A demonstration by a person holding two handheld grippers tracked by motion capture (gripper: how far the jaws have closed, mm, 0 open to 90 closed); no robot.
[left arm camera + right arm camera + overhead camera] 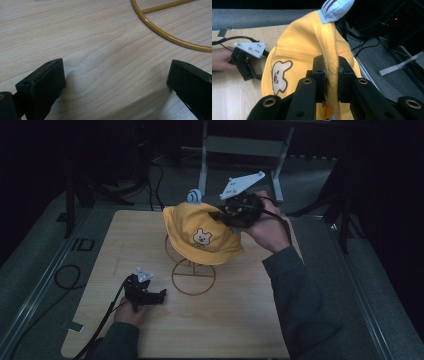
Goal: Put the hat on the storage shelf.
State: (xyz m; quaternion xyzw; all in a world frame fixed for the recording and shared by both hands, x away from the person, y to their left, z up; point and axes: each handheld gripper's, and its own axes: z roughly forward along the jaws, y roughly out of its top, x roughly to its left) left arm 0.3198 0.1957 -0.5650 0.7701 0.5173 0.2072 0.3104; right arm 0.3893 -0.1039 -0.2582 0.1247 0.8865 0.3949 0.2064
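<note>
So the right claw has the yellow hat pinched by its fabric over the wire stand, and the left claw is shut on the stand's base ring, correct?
Not quite. The left claw is open and holds nothing; in the left gripper view its jaws stand apart over bare table, short of the stand's base ring. The right claw does pinch the yellow hat.

The yellow hat (202, 235) hides the upper part of the wire stand (193, 276).

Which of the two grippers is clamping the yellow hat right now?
The right gripper: it pinches a fold of the yellow hat. The left gripper rests open on the table.
</note>
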